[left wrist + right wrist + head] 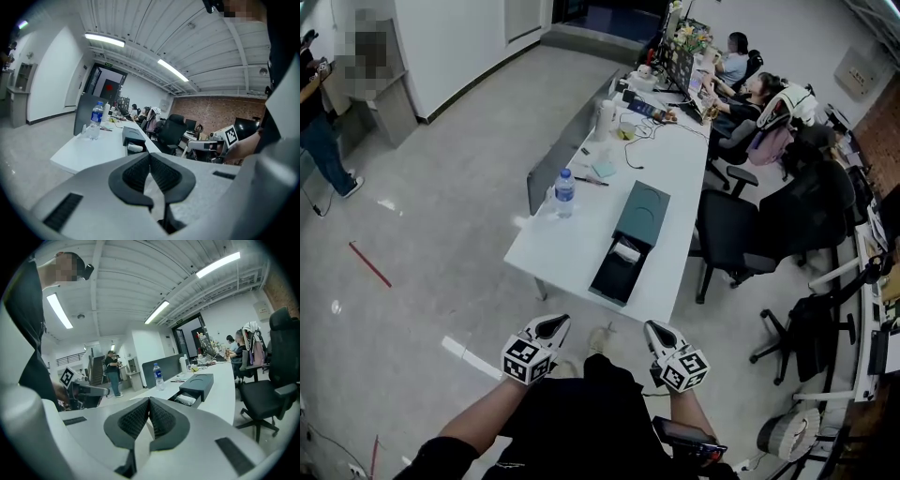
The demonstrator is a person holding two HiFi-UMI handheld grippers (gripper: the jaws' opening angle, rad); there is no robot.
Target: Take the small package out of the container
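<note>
Table: a long white desk [572, 253]; the person stands short of its near end.
Container: a dark box [642, 211] near that end, with its tray pulled open toward the person.
Left gripper [551, 324]: clenched on nothing, well short of the desk.
Right gripper [657, 331]: likewise clenched and empty.
Small package [626, 251]: white, lying in the open tray.
Risk: reaching in with the jaws closed would probably push the package deeper or slide the box.
</note>
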